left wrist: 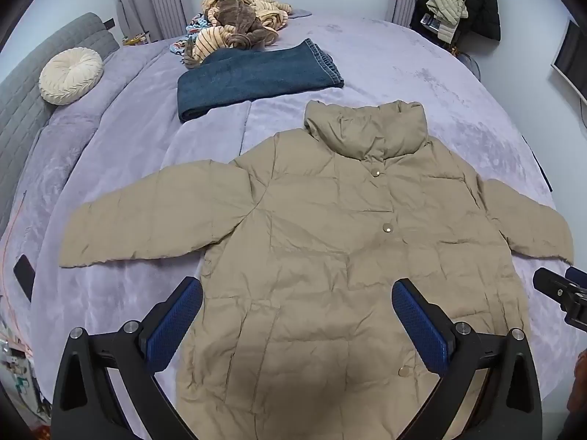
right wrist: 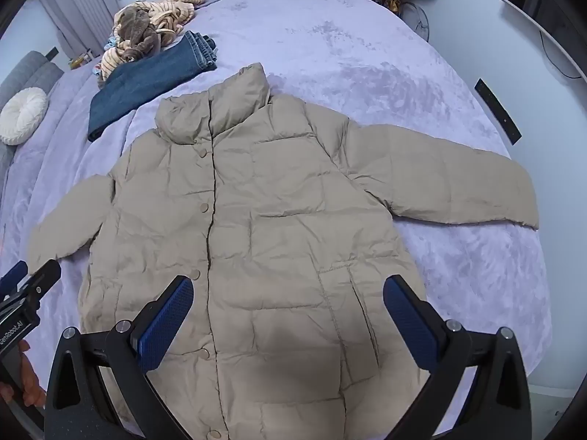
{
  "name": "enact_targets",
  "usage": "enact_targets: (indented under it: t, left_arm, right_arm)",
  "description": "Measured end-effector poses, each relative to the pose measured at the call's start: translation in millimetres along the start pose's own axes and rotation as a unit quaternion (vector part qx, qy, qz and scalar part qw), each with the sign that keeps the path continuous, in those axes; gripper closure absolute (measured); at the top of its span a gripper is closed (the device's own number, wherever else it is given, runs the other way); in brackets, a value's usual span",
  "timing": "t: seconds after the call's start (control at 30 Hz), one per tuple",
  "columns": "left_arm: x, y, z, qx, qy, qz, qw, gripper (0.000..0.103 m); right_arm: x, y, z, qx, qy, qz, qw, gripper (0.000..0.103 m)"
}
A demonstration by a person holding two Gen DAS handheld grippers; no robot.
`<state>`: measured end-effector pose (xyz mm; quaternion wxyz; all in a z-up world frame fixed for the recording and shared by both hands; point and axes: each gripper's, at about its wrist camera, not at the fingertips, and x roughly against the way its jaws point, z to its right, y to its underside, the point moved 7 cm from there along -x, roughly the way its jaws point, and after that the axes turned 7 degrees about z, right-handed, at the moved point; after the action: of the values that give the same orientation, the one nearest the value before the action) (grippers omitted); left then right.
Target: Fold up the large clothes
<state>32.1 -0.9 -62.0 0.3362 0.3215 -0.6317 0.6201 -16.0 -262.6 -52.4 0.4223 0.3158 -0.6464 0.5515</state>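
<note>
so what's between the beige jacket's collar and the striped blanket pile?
The folded jeans lie between the jacket collar and the blanket pile, on the purple bedspread. Both wrist views show it.

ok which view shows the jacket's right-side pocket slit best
The right wrist view: the pocket slit on the beige jacket lies in full sight between the open fingers. The left wrist view shows the jacket but no clear slit there.

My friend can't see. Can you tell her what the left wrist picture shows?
A puffy beige snap-button jacket lies flat, sleeves spread, on a lilac plush bedspread. The open left tool hangs above its lower half. Behind lie folded blue jeans and a round cream cushion.
</note>
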Motion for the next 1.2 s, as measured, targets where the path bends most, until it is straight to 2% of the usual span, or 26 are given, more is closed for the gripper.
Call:
enact_targets:
  t: [0.43, 1.2]
  left_arm:
    - [5, 1, 7, -0.003, -0.007, 0.001, 1.0000, 0.000]
    - [12, 0, 8, -0.010, -0.011, -0.001, 0.9999, 0.000]
  right_arm:
    - [13, -4, -1, 0.012, 0.012, 0.021, 1.000, 0.000]
    - [17, -7, 0, 0.012, 0.013, 0.026, 1.000, 0.000]
